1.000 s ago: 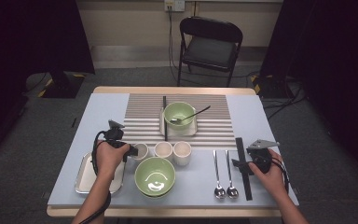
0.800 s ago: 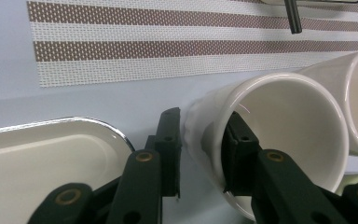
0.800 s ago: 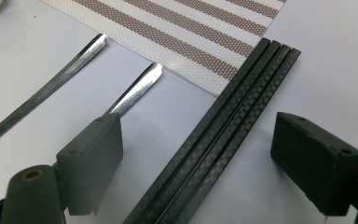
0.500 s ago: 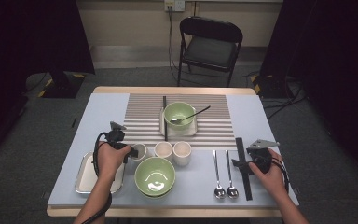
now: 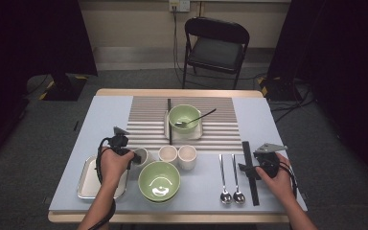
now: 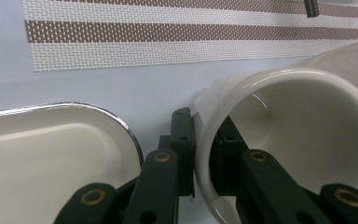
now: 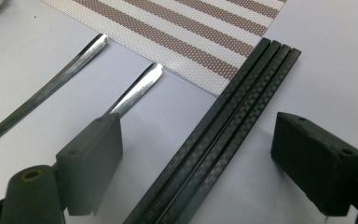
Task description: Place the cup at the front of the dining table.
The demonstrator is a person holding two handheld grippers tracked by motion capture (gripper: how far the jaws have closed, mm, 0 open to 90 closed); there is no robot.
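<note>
My left gripper (image 5: 134,157) holds the rim of a white cup (image 5: 143,154) beside a steel tray (image 5: 88,184). In the left gripper view one jaw stands outside the cup (image 6: 307,140) wall and the other inside, pads against the wall; the left gripper (image 6: 203,140) has just been closing on it. At the table's right my right gripper (image 5: 246,168) rests open, its jaws astride a bundle of black chopsticks (image 5: 249,172). The right gripper view shows the chopsticks (image 7: 219,126) lying between the wide-apart jaws of the right gripper (image 7: 196,144), untouched.
Two spoons (image 5: 223,177) (image 5: 235,177) lie left of the chopsticks. A green bowl (image 5: 159,180) sits at the front, with two small cups (image 5: 167,153) (image 5: 187,155) behind it. On the striped mat (image 5: 220,124) stands another green bowl (image 5: 184,117) with a spoon. A chair (image 5: 215,48) stands beyond the table.
</note>
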